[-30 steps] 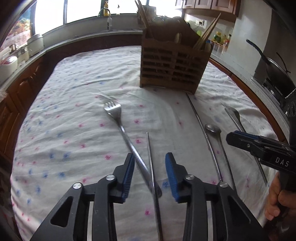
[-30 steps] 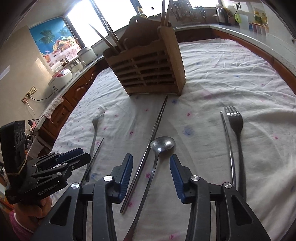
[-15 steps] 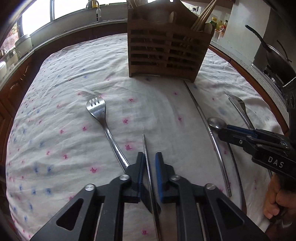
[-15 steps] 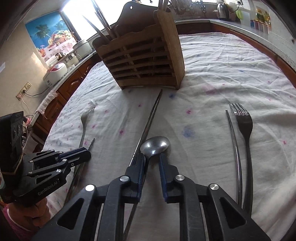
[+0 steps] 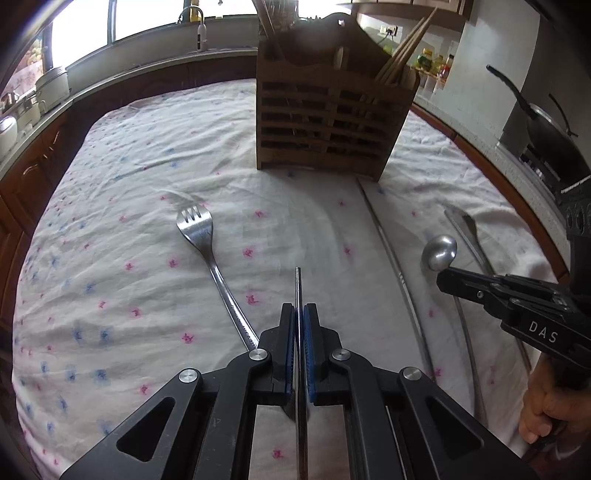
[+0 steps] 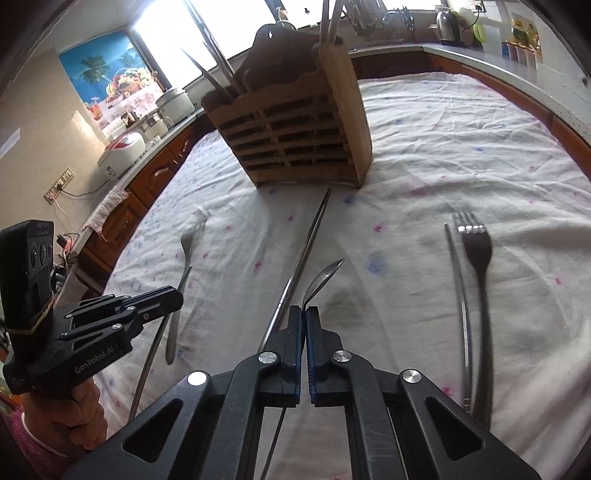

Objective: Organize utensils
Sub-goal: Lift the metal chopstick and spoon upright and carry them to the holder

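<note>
Clenching a thin steel chopstick [image 5: 297, 291], the left gripper [image 5: 299, 314] has its first pick; the right gripper [image 6: 306, 314] grips a silver metal spoon [image 6: 325, 277] by its handle. Neither is in the slatted wooden utensil holder [image 5: 325, 125] yet. Two steel forks [image 5: 201, 236] [image 6: 478, 251] and two more steel chopsticks [image 6: 306, 258] [image 6: 458, 280] lie on the flowered white cloth [image 5: 110, 206], so most sorting remains.

White floral tablecloth [image 5: 110, 258] over table. Rice cooker [image 6: 122, 153] on left counter, fruit poster [image 6: 107, 79] behind. Kettle [image 6: 447, 21] on far counter. Black pan [image 5: 546, 129] at stove.
</note>
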Demonstrator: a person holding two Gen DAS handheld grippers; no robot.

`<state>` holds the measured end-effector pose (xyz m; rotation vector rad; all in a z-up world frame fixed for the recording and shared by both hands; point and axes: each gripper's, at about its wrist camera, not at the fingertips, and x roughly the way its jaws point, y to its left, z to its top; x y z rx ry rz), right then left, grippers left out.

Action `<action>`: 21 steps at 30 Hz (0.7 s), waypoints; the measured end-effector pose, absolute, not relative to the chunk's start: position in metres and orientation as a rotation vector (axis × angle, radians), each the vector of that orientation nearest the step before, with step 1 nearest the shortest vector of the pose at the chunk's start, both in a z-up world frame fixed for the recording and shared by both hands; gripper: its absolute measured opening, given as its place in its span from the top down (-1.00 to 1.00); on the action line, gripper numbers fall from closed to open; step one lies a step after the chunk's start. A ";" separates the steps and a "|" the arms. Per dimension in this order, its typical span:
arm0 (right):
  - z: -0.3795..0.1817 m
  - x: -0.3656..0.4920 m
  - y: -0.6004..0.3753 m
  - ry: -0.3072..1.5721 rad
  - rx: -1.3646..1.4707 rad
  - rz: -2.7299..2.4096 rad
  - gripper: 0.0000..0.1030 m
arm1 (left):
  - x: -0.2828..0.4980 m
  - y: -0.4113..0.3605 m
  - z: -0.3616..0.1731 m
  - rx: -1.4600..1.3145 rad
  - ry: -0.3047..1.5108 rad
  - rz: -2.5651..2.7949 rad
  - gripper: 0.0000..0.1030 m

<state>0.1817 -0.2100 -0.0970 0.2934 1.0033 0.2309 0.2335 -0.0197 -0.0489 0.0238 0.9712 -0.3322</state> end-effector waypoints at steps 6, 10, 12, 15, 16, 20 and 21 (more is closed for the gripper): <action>-0.074 0.173 -0.216 0.941 0.302 0.232 0.96 | 0.219 -0.007 -0.023 -0.027 0.915 -0.330 0.94; -0.059 0.169 -0.218 0.905 0.302 0.231 0.96 | 0.205 -0.001 -0.005 -0.057 0.867 -0.331 0.94; -0.053 0.166 -0.218 0.889 0.301 0.232 0.96 | 0.197 0.002 0.002 -0.062 0.847 -0.332 0.94; -0.046 0.161 -0.217 0.871 0.298 0.233 0.96 | 0.186 0.006 0.011 -0.066 0.821 -0.332 0.94; -0.044 0.159 -0.217 0.866 0.296 0.233 0.96 | 0.182 0.007 0.014 -0.067 0.814 -0.332 0.94; -0.038 0.154 -0.217 0.851 0.290 0.236 0.96 | 0.171 0.012 0.024 -0.071 0.788 -0.331 0.94; -0.037 0.153 -0.217 0.848 0.289 0.237 0.96 | 0.168 0.013 0.026 -0.073 0.783 -0.332 0.94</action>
